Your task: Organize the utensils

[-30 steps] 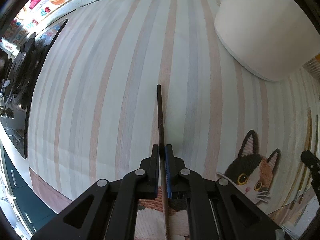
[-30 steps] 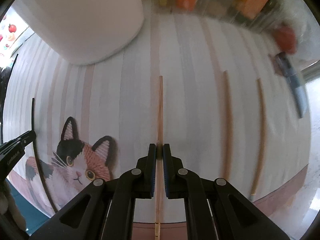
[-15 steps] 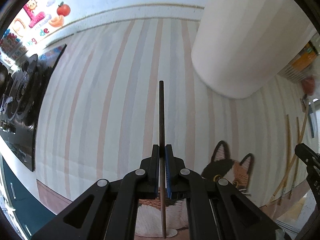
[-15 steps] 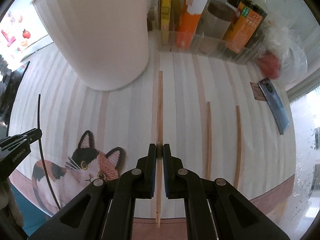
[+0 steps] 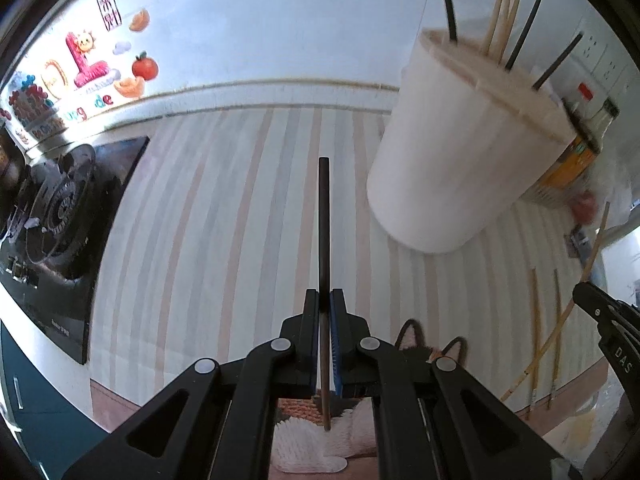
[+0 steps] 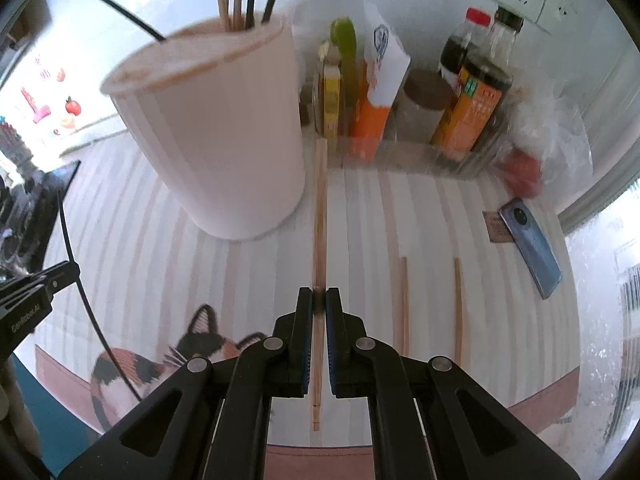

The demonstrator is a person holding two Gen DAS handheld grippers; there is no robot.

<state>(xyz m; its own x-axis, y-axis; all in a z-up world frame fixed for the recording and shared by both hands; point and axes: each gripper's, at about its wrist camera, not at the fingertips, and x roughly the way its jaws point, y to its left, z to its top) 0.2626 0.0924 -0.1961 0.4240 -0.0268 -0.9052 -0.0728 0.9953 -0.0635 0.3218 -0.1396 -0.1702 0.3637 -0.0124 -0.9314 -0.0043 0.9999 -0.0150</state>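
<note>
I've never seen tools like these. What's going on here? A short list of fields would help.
left gripper: shut on black chopstick
right gripper: shut on wooden chopstick
holder: white cup, several chopsticks standing in it
left to collect: two wooden chopsticks lying on the striped mat
nearby: phone, bottles

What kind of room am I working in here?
Most likely a home kitchen counter: a gas stove sits at the left, sauce bottles line the wall, and a white holder stands full of chopsticks.
</note>
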